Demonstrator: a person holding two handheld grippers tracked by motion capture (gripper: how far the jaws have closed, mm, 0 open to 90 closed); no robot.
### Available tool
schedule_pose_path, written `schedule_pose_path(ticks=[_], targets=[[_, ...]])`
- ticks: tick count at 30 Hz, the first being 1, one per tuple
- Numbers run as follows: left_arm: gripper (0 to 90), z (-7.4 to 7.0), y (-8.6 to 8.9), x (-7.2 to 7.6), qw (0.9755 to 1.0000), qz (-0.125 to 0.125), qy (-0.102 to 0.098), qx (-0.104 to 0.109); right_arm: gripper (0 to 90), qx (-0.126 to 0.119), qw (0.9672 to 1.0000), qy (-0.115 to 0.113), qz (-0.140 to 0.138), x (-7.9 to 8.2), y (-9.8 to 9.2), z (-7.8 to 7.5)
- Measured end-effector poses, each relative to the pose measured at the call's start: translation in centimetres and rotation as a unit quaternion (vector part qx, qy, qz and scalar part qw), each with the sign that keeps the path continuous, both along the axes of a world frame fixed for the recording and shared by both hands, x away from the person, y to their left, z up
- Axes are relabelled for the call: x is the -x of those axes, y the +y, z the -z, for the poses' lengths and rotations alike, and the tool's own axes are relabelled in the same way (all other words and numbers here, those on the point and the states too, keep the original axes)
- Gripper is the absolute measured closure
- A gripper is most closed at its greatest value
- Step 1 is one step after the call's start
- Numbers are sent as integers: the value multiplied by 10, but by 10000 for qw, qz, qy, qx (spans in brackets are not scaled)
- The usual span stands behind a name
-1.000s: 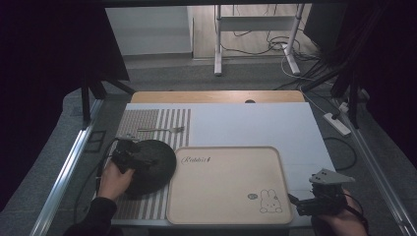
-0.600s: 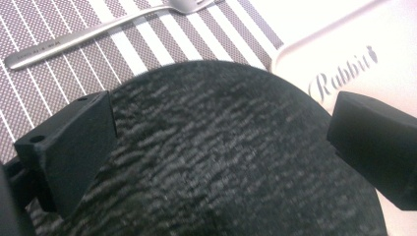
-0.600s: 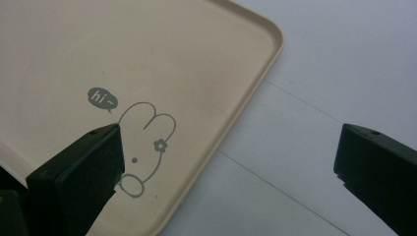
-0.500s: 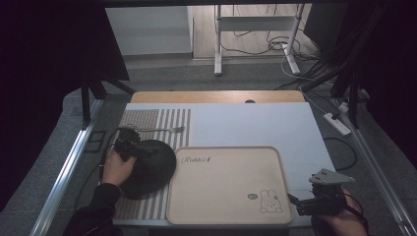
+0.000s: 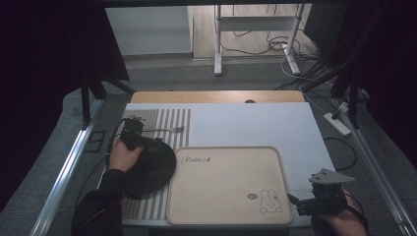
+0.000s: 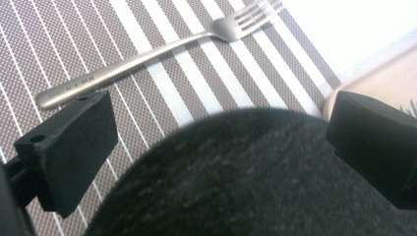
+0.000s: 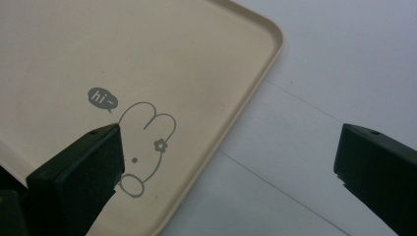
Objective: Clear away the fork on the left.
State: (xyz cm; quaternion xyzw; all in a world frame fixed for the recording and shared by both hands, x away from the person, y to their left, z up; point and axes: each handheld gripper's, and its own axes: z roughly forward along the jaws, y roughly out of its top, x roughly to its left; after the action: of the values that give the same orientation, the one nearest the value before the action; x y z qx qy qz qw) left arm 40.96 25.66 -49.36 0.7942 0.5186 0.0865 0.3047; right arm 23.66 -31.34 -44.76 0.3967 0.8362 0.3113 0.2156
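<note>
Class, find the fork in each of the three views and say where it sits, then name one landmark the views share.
High view: the fork lies on the striped mat, upper left, just beyond the dark plate.
Left gripper view: the fork runs across the top, beyond the plate, tines to the upper right.
Right gripper view: not in it.
Shared landmark: the beige tray, whose rabbit drawing appears in the right gripper view.
</note>
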Motion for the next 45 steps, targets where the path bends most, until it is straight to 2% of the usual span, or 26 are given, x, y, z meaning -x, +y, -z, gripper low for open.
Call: schedule_pose_path(ticks=[4,14,17,19,20,21,22,24,25,26,29,30,31,33,35,42,45], targets=[[0,1,0,-9,10000,45,17,18,0,-3,10000,3,2,0,0,0],[0,7,1,-31,9999,-35,109,-45,0,-3,10000,4,-3,0,0,0],[0,8,1,-37,9996,-67,165,-210,0,-6,10000,6,-1,0,0,0],[17,9,1,-41,9990,-120,136,-399,0,-7,10000,5,-1,0,0,0],[35,8,2,-42,9989,-141,126,-428,0,-2,10000,7,-3,0,0,0],[97,8,3,-44,9989,-145,123,-431,0,1,10000,8,-1,0,0,0],[97,8,5,-45,9990,-142,117,-418,0,1,10000,8,-1,0,0,0],[189,8,7,-49,9988,-198,116,-441,0,1,10000,7,0,0,0,0],[316,8,9,-50,9986,-225,107,-464,0,1,10000,10,0,0,0,0],[316,8,10,-52,9982,-290,88,-515,0,1,10000,10,0,0,0,0],[546,11,14,-58,9977,-318,111,-584,0,4,10000,7,1,0,0,0],[683,12,15,-59,9976,-325,113,-594,0,4,10000,8,-4,0,0,0],[683,13,17,-61,9976,-318,140,-599,0,3,10000,8,-4,0,0,0],[806,16,18,-64,9974,-304,180,-627,0,1,10000,11,-8,0,0,0],[888,18,19,-66,9967,-343,182,-715,0,-2,10000,7,-13,0,0,0],[888,30,25,-78,9956,-385,254,-817,0,-1,10000,1,-36,0,0,0],[888,33,29,-81,9961,-447,260,-720,0,-1,10000,3,-38,0,0,0]])
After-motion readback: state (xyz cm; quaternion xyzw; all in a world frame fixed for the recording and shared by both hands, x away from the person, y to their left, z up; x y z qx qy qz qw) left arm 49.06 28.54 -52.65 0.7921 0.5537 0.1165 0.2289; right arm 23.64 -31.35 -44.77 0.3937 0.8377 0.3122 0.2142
